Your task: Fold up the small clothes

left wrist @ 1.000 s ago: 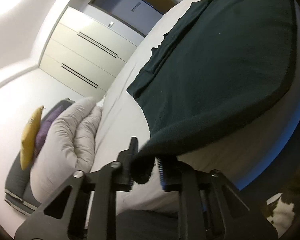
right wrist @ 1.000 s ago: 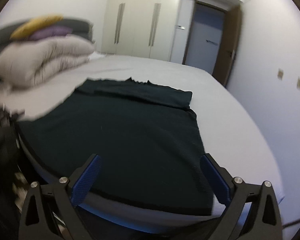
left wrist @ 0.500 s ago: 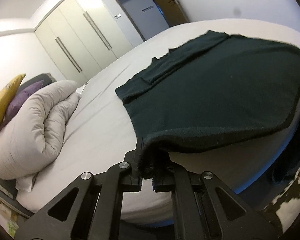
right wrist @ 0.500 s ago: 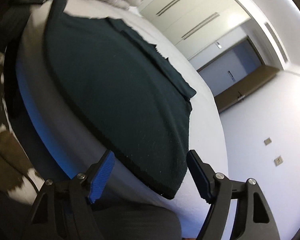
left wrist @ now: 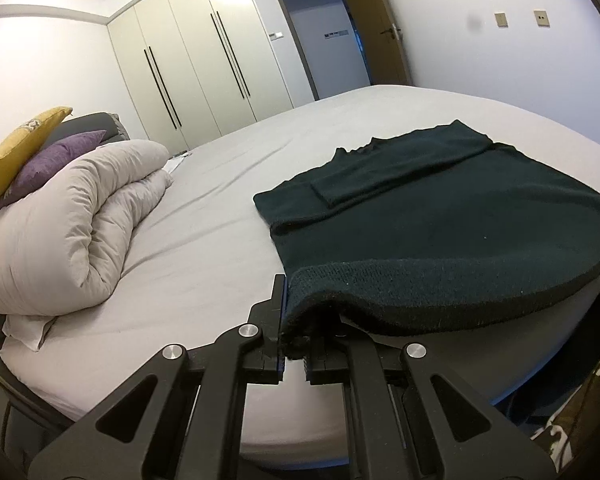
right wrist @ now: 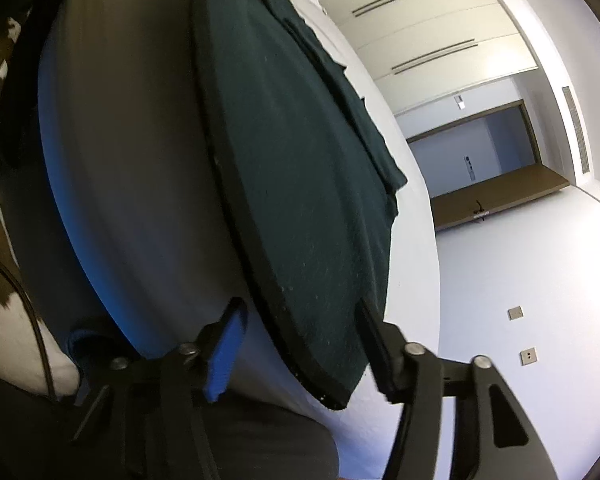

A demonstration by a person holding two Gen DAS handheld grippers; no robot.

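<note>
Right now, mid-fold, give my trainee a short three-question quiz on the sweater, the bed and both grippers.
1. True or false: the left gripper is shut on a corner of the dark green sweater.
2. Which corner sits between the right gripper's closing jaws, not yet pinched? A) a corner of the sweater B) a corner of the duvet C) a corner of the purple cushion
3. Fill in: the folded duvet lies on the ____.

Key: 1 true; 2 A; 3 bed.
</note>
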